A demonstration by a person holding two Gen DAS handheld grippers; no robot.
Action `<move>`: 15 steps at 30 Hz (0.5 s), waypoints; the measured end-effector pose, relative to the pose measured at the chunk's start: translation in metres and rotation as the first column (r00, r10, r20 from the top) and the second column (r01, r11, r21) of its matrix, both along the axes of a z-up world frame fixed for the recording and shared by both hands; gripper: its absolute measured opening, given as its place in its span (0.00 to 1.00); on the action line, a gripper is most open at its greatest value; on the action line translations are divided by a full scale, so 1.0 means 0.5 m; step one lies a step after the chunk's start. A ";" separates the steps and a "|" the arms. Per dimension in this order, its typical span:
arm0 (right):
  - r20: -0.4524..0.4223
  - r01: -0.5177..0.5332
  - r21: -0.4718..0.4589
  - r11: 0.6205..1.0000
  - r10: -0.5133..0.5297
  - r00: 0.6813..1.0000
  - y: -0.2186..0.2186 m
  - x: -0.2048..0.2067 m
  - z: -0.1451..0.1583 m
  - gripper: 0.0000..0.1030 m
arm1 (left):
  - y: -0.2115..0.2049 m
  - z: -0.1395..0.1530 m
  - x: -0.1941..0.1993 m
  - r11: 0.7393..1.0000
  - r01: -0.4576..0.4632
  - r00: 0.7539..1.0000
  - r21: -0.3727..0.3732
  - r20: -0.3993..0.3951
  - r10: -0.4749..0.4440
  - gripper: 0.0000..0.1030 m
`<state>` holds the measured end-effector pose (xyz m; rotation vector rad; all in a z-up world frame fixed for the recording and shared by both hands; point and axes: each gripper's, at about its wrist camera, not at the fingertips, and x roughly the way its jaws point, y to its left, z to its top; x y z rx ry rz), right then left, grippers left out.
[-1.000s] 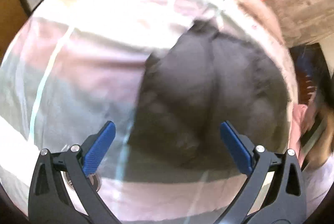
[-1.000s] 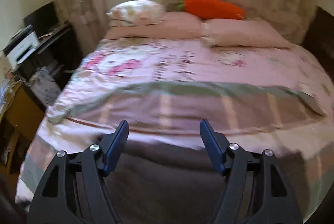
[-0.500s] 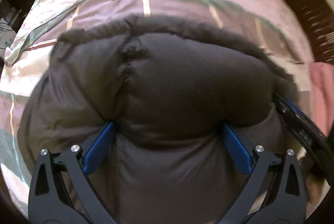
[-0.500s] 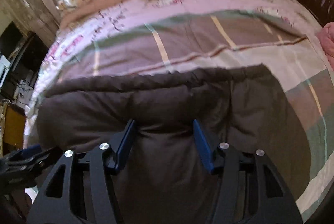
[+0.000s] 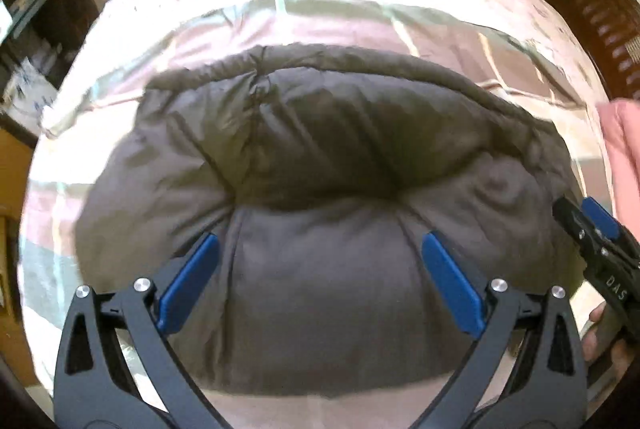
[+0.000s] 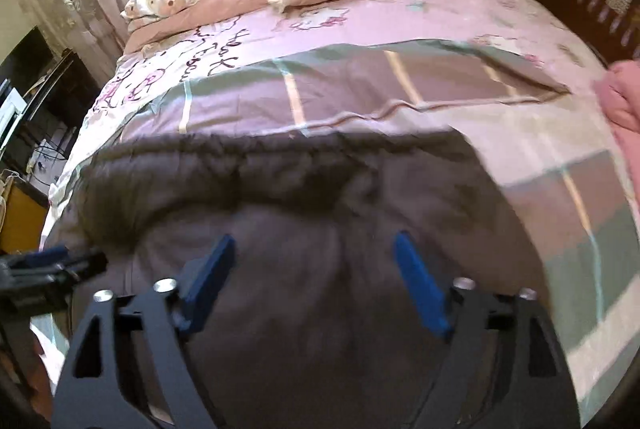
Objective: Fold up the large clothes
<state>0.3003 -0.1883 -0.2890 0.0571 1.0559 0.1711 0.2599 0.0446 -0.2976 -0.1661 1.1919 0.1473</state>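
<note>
Both tongs — left point(image 5: 320, 245), right point(image 6: 314, 243) — gape over dark padded jacket point(image 5: 320, 169).

bed point(image 6: 400, 25), striped quilt point(image 6: 360, 89), grey puffy coat point(image 5: 320, 169)

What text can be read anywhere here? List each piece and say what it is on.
"DAS": white letters on the right gripper's black body, at the edge of the left wrist view; the rest is cut off.
Dark handwriting-style script on the pink bedsheet: too distorted to read.
Nothing readable on the grey padded garment or the left gripper.
</note>
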 end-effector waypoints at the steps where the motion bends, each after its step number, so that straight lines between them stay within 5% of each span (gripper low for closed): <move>1: -0.003 0.005 -0.007 1.000 -0.005 1.000 -0.007 -0.023 0.008 0.85 | -0.017 0.023 -0.027 1.000 0.013 1.000 0.014 0.023 -0.013 0.98; 8: 0.001 0.095 -0.093 0.991 -0.096 0.995 -0.019 -0.158 0.089 0.88 | -0.093 0.153 -0.148 0.997 0.061 0.995 0.053 0.074 -0.064 0.98; 15: 0.068 0.088 -0.098 0.991 -0.082 0.994 0.011 -0.223 0.298 0.88 | -0.095 0.355 -0.247 0.996 0.040 0.992 0.077 0.118 -0.049 0.98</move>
